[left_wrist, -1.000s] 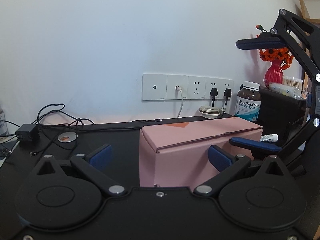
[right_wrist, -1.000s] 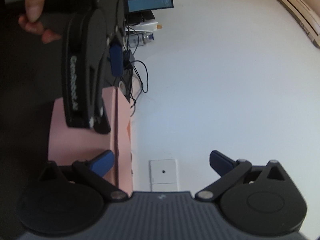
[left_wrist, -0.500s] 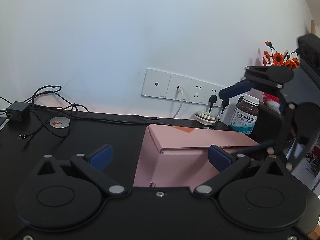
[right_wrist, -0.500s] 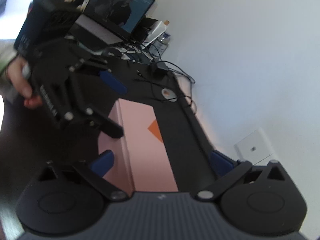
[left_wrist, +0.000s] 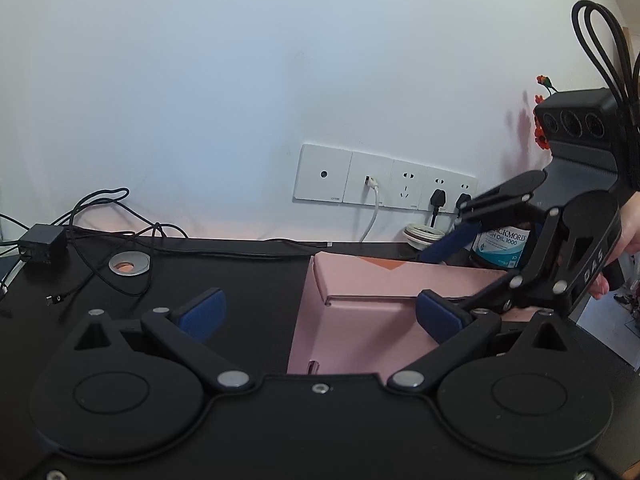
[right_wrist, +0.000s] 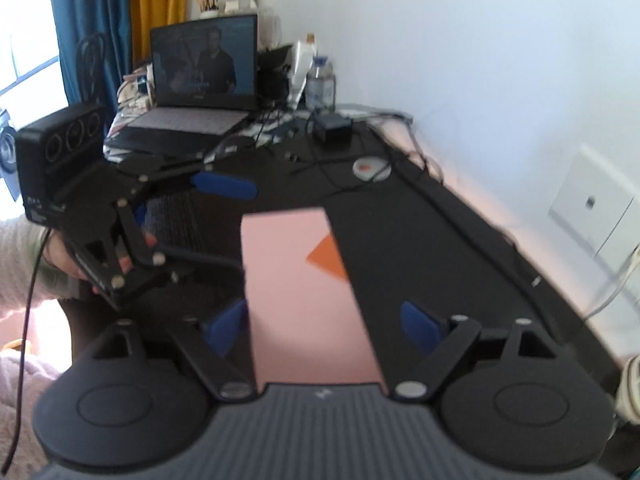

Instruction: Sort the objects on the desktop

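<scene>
The pink box (right_wrist: 304, 296) is lying closed on the black desk (right_wrist: 400, 216), and the right gripper (right_wrist: 324, 328) is straddling its near end, jaws just closing, pads seemingly not yet pressing in the blurred view. The left gripper (left_wrist: 320, 312) is hovering spread at the box's front, touching nothing.

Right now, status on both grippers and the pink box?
Left gripper open, empty, box corner between its fingers. Right gripper open, just been closing, straddling the pink box, pads not seen touching. Box closed, flat on desk. Cables clear of it.
</scene>
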The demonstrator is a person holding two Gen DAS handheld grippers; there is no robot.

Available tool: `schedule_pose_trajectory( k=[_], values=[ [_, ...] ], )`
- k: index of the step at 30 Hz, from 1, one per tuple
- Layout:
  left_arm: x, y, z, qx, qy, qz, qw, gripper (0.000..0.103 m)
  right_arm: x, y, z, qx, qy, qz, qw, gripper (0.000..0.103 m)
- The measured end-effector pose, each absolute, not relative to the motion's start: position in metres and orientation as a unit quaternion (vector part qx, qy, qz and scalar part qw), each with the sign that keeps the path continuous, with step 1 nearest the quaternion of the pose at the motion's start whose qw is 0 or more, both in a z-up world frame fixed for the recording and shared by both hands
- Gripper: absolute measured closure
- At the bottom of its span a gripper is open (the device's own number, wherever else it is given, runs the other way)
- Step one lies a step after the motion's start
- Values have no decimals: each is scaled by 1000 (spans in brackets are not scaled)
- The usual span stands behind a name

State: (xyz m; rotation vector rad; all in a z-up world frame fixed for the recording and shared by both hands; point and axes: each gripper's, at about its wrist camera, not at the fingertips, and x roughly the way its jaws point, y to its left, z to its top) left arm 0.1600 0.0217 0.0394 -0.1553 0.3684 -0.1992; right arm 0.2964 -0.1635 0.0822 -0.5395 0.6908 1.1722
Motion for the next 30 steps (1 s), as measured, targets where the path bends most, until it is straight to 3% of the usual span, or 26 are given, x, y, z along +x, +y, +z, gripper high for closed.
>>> schedule_pose_trajectory(
  k=[2, 7, 12, 19, 30],
  values=[
    [158, 18, 39, -66, 181, -98, 976, 0, 297, -160, 76, -248, 323, 542, 735, 37],
    [157, 13, 40, -56, 184, -103, 976, 0, 308, -167, 74, -162, 350, 558, 735, 39],
    [156, 8, 41, -43, 187, -101, 976, 0, 307, -179, 72, -132, 343, 562, 741, 40],
    [151, 8, 42, -31, 183, -89, 979, 0, 324, -204, 57, -6, 359, 579, 732, 40],
    [158, 6, 55, -8, 215, -87, 973, 0, 324, -211, 53, 18, 344, 592, 729, 40]
  ],
)
